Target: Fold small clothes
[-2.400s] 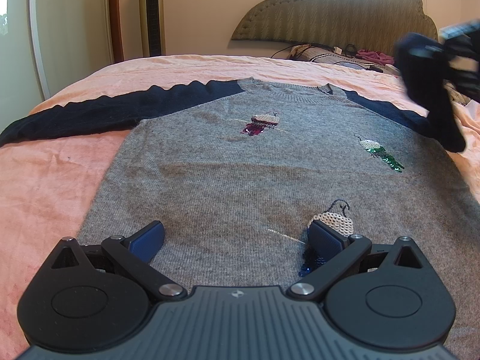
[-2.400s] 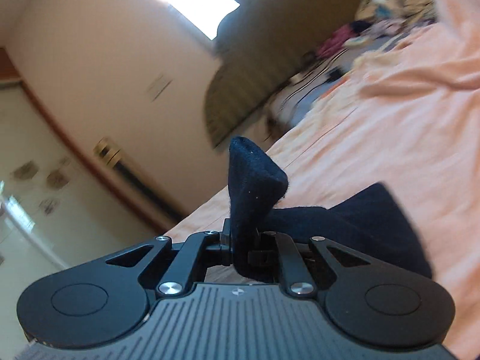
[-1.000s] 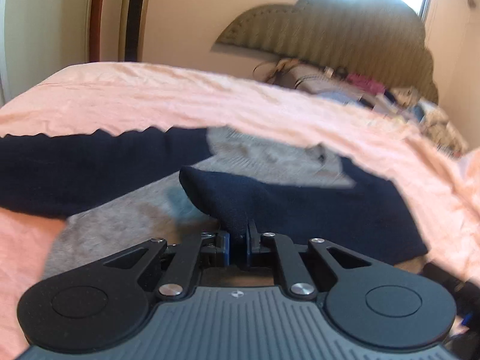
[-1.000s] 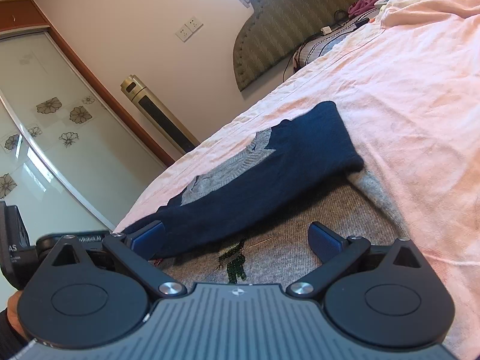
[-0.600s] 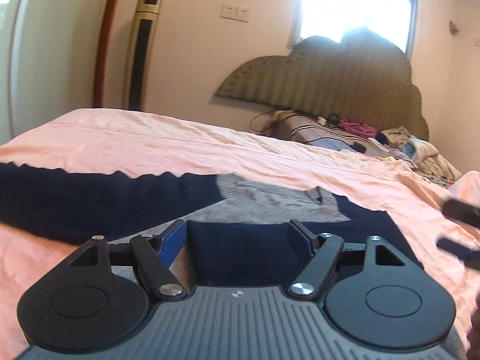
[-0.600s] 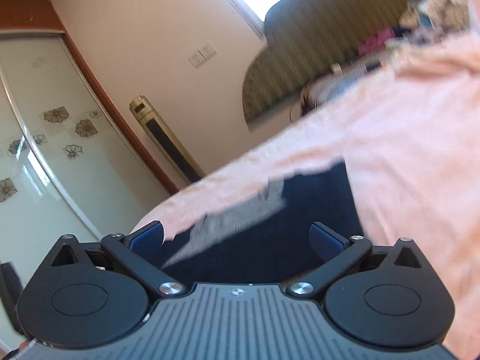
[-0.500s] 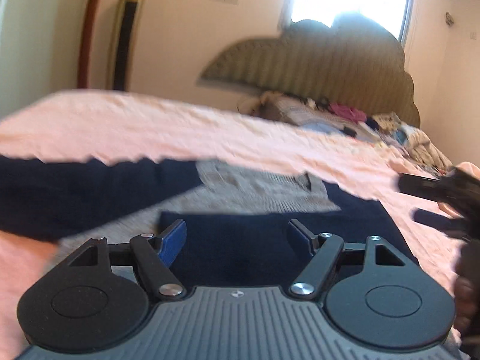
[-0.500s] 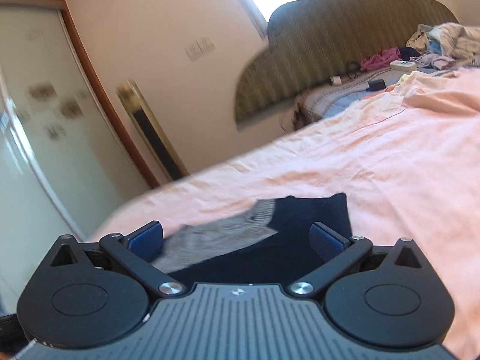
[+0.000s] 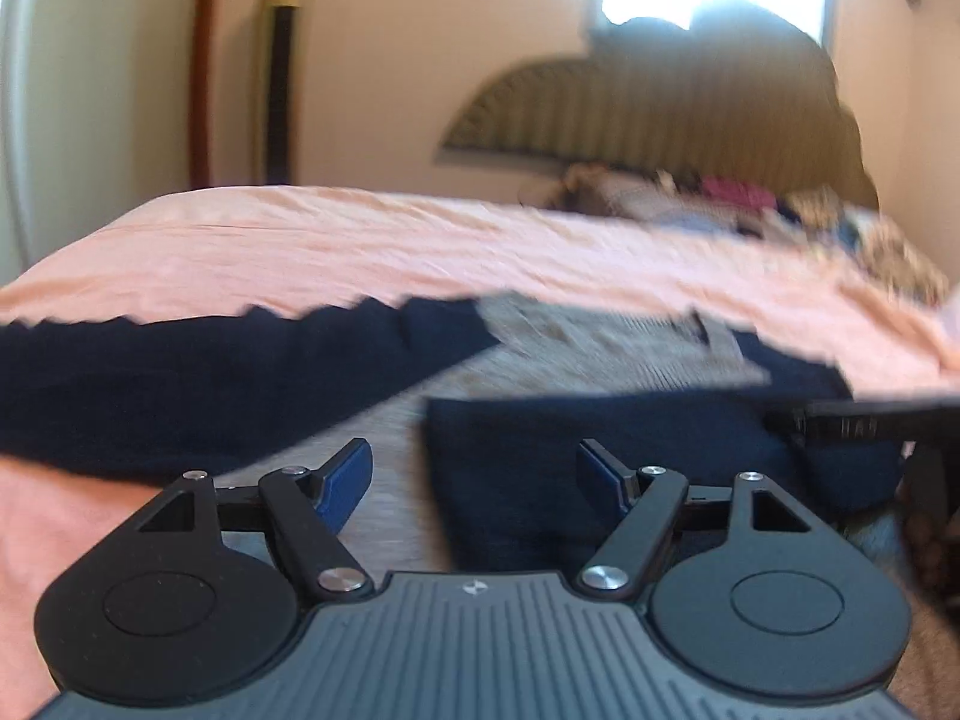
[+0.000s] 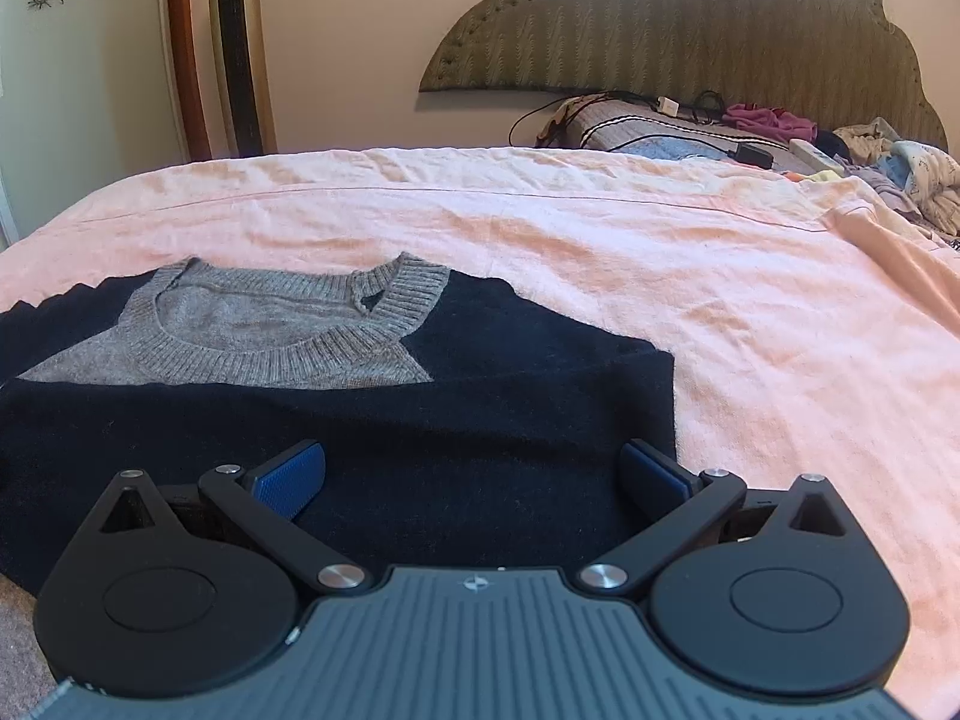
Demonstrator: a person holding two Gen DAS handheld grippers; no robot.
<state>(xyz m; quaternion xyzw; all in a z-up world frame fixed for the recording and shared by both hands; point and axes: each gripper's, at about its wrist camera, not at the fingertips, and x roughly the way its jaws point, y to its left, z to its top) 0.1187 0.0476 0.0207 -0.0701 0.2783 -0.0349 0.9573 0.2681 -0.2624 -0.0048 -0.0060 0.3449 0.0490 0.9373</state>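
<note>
Left wrist view is motion-blurred, so knit texture and the far clutter by the headboard (image 10: 678, 24) are hard to make out; the sweater (image 10: 288, 324) is cut off at the bottom by each tool body in both views, hem hidden; any front decoration is hidden too, under the folded sleeve and the tools.

Sweater lies flat on the bed's pink sheet (image 10: 600, 228), grey body w/ navy sleeves; ribbed neck (image 10: 282, 354) points toward the headboard, so its long axis runs from the cameras to the headboard. One navy sleeve (image 10: 420, 420) is folded across the chest, lying crosswise just below the neck; its cuff end shows in the left view. The other navy sleeve (image 9: 198, 378) stretches straight out sideways over the sheet, its end cut off by the frame edge.

Left tool (image 9: 474, 474) is released, blue pads spread apart, nothing between them, low over the folded sleeve's end; right tool (image 10: 474, 474) also released, pads wide apart above the folded sleeve, gripping nothing. A dark blurred shape (image 9: 864, 420) at the right edge of the left view looks like the other tool, can't tell for sure.
</note>
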